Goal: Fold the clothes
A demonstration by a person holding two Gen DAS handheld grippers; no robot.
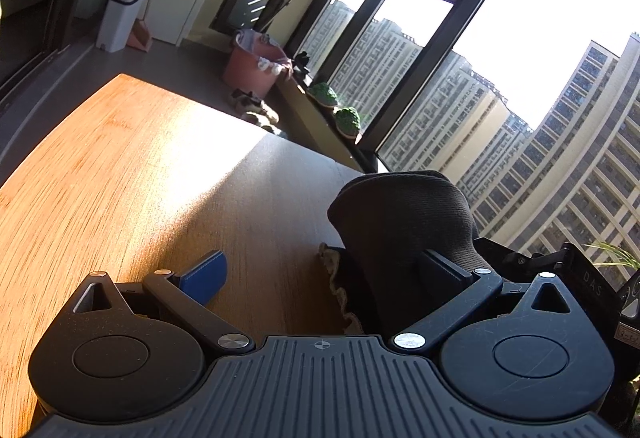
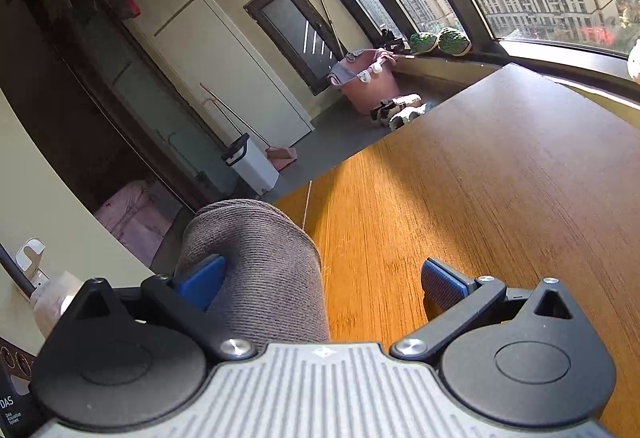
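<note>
Your left gripper [image 1: 320, 270] is hovering over the wooden table [image 1: 120, 177] with its fingers spread wide, a dark knit garment [image 1: 400, 222] draping over the right finger while the blue pad [image 1: 204, 278] of the other finger is standing bare. A frilled pale edge [image 1: 340, 290] of the cloth is hanging just inside that covered finger, above the table's shaded near part.

Your right gripper [image 2: 324, 282] is likewise gaping, and a grey-brown knit garment [image 2: 256, 258] is lying across its left finger, touching the blue pad [image 2: 200, 282] there; the right pad [image 2: 444, 284] is carrying nothing. That cloth is sitting at the table's [image 2: 480, 177] left edge, near its far corner.

Sunlight is striking the far half of the table. Beyond it, a pink bucket [image 1: 252, 69] and a white bin [image 1: 120, 17] are standing on the floor beside the windows.
</note>
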